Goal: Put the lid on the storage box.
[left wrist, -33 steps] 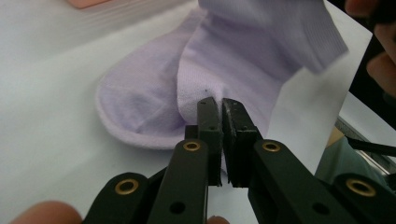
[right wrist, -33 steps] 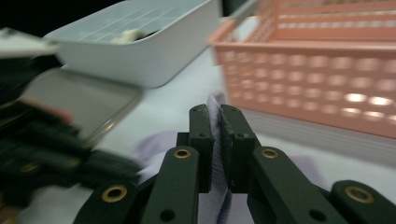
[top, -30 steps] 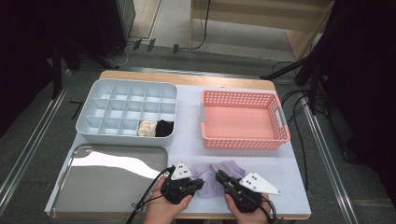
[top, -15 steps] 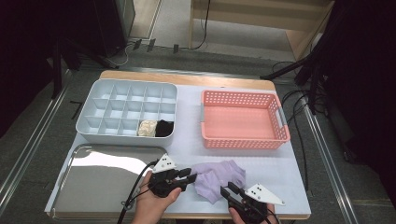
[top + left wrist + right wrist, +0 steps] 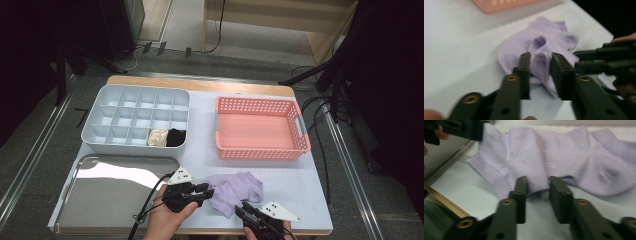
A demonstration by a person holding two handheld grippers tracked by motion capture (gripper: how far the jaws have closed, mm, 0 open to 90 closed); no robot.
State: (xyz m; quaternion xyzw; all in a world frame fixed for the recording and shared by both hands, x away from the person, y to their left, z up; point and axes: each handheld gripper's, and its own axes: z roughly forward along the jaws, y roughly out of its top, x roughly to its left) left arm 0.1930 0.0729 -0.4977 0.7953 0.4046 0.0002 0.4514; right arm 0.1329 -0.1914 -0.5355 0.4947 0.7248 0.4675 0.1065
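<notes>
Both tongs just closing, left tongs (image 5: 539,67), right tongs (image 5: 537,186), pinching lilac sock (image 5: 235,190)

You only had one bit of writing anywhere: tiny white print on the lilac sock (image 5: 564,157), right in the middle of the fabric in the right gripper view. It ran over two short lines, and the lower one looked like "WEAR", the upper maybe ended in "ICAL", too small to call for sure. In the other two views it was too blurry to read.
</notes>
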